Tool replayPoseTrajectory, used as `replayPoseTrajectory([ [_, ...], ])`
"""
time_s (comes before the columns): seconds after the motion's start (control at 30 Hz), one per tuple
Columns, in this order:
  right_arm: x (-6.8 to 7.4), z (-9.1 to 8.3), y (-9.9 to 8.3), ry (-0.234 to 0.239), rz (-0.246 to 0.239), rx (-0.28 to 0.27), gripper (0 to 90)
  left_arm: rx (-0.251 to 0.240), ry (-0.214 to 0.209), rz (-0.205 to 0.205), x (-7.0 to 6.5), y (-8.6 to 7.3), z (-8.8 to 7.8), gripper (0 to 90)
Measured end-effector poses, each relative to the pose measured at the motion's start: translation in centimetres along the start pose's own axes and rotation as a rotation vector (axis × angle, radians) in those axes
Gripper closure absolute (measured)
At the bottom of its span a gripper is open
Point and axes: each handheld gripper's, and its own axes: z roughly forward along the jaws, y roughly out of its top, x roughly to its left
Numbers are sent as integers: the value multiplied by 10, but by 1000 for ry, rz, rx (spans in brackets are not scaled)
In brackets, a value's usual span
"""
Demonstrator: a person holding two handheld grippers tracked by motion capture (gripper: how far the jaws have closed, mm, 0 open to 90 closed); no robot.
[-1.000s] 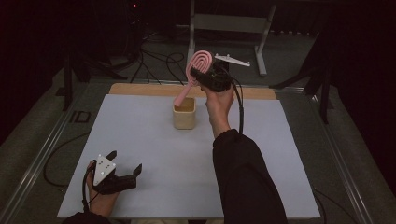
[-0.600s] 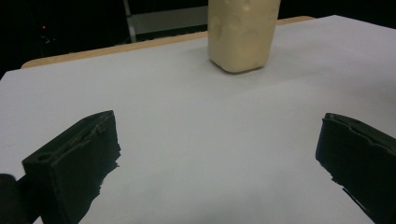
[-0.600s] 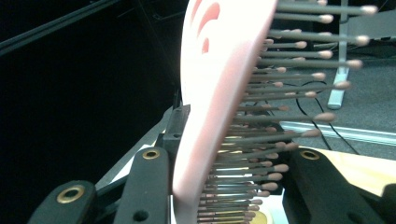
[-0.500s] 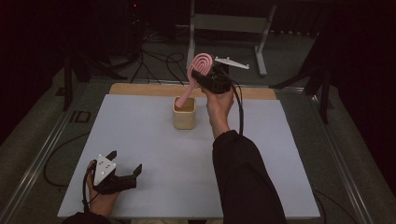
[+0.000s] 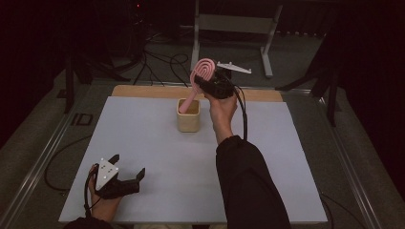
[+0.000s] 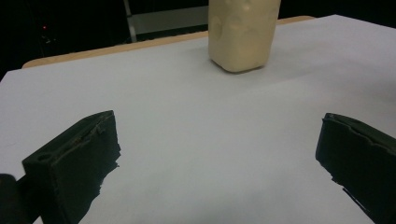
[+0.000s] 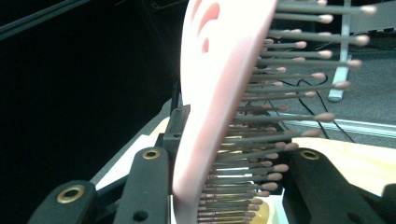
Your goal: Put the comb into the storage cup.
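The right gripper (image 5: 210, 82) is raised above the far middle of the table (image 5: 143, 133), at about twelve o'clock from the table's centre, and its jaws are clamped on the head of a pink hairbrush (image 5: 203, 71). In the right gripper view the pink hairbrush (image 7: 219, 93) stands between the two black jaws, its smooth back against one jaw and its grey bristles (image 7: 280, 70) pointing toward the other. The brush is tilted, head up and away from the person, with its handle slanting down into the open mouth of a tan cup (image 5: 188, 115). That cup stands upright on the white table cover, just at seven o'clock from the gripping hand. The left gripper (image 5: 125, 176) rests low on the near left corner of the table, at about seven o'clock from the cup and well apart from it. Its jaws stand wide with nothing between them; in the left gripper view bare white surface lies between them and the tan cup (image 6: 243, 35) stands farther off at twelve o'clock.
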Motion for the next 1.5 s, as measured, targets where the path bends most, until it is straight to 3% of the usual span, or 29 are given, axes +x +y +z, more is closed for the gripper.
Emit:
replayPoseTrajectory([
  [1.0, -1, 5, -11, -12, -11, 16, 637, 9, -5, 13, -2, -1, 1, 2],
  [1.5, 0, 14, -24, -23, -33, 50, 636, 8, -5, 14, -3, -1, 1, 2],
])
